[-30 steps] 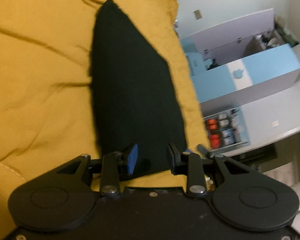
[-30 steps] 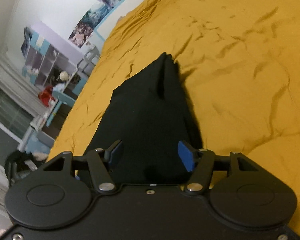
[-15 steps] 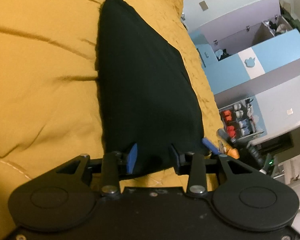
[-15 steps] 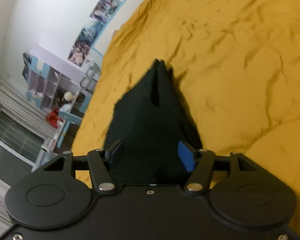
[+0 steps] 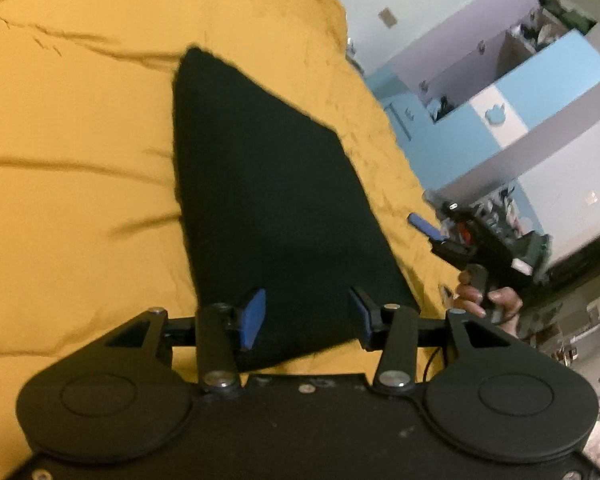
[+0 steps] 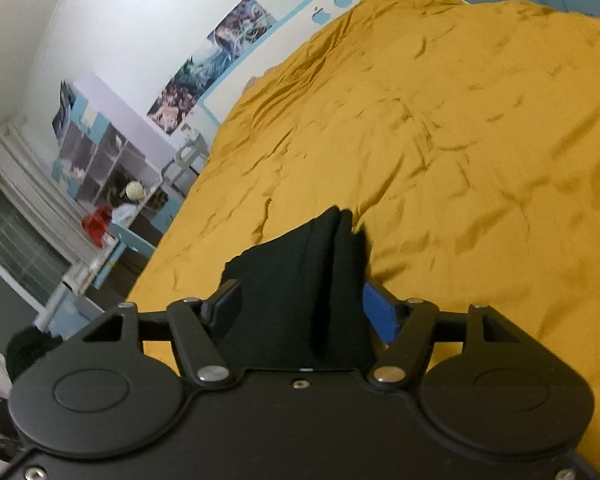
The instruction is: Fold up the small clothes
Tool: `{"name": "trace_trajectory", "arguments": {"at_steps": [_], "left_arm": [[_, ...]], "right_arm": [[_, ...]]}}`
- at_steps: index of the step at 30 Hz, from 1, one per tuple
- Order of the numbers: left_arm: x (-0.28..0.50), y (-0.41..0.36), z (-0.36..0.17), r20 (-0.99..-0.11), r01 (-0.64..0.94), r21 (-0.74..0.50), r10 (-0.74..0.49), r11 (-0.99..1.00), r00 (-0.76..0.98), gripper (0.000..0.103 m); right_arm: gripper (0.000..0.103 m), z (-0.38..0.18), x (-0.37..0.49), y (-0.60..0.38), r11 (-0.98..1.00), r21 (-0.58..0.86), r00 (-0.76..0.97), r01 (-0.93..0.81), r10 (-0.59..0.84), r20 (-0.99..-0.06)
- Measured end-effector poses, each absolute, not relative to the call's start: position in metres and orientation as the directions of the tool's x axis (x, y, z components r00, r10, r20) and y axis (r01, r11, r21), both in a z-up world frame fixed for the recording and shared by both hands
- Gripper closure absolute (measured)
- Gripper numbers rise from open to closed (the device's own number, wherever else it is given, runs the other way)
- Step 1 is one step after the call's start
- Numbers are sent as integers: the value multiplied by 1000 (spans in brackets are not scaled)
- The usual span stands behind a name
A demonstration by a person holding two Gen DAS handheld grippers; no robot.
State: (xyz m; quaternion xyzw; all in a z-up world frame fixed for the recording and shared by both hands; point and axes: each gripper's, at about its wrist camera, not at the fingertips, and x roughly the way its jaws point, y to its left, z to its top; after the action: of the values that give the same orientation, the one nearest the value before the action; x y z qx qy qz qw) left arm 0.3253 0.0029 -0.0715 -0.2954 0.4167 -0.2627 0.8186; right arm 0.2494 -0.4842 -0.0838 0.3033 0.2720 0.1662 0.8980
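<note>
The left gripper [image 5: 306, 314] is seen with its fingers [image 5: 253, 317] spread apart; the jaws have just been opening. A folded black garment [image 5: 268, 208] lies between and ahead of them on the yellow bedcover [image 5: 72, 184], and neither pad is seen pressing on it. The garment's near edge passes under the fingers and is cut off by the gripper body.

In the right wrist view, the right gripper [image 6: 304, 312] is likewise spread, its jaws having just been opening. The black garment [image 6: 300, 280] fills the gap between the fingers [image 6: 380, 312] and rises ahead of them to a peak with an upright fold line down its middle. Whether the pads touch the cloth cannot be told, since the cloth covers their inner faces.

To the right of the left fingers, the right gripper [image 5: 496, 252] is seen from outside, held in a person's hand [image 5: 486, 300]; the picture is blurred there and little detail can be made out. Blue and grey cabinets [image 5: 500, 92] stand beyond the bed edge.

Compared with the earlier frames, both finger pairs are wider apart, more bedcover is seen beyond the garment in the right view, and the hand with the right gripper has come into the left view.
</note>
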Motion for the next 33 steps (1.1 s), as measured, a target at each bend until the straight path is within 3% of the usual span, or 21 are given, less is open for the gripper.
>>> {"name": "trace_trajectory", "arguments": {"at_steps": [4,12,17,22,25,29,33], "left_arm": [[329,28,-86,-524,96,-727,-640,680,562,54],[346,22,-127,-577,27,-743,-661,669,480,55],[358,25,-144,-544,31,-790,-723,612,426,54],[377,15,-156,-475,20,-854,-796,520,376,53],[391,0,-160,-480,33,-852,-806,522,347,53],[401,-12,-167,-460,45,-866,-828,499,322,50],[408,-17,-175,-424,24,-891,-849,454,315,50]], "right_arm": [[34,-83,287,-491,788,598,779,-148,465,-420],[34,-122,349,-502,659,742,677,-121,601,-424],[34,-145,376,-500,648,755,594,-107,650,-474],[34,-162,400,-499,518,841,486,-155,781,-392],[31,-165,416,-488,492,853,451,-173,810,-376],[19,-164,433,-471,487,851,426,-196,824,-373],[17,-165,442,-462,494,846,443,-202,816,-371]]}}
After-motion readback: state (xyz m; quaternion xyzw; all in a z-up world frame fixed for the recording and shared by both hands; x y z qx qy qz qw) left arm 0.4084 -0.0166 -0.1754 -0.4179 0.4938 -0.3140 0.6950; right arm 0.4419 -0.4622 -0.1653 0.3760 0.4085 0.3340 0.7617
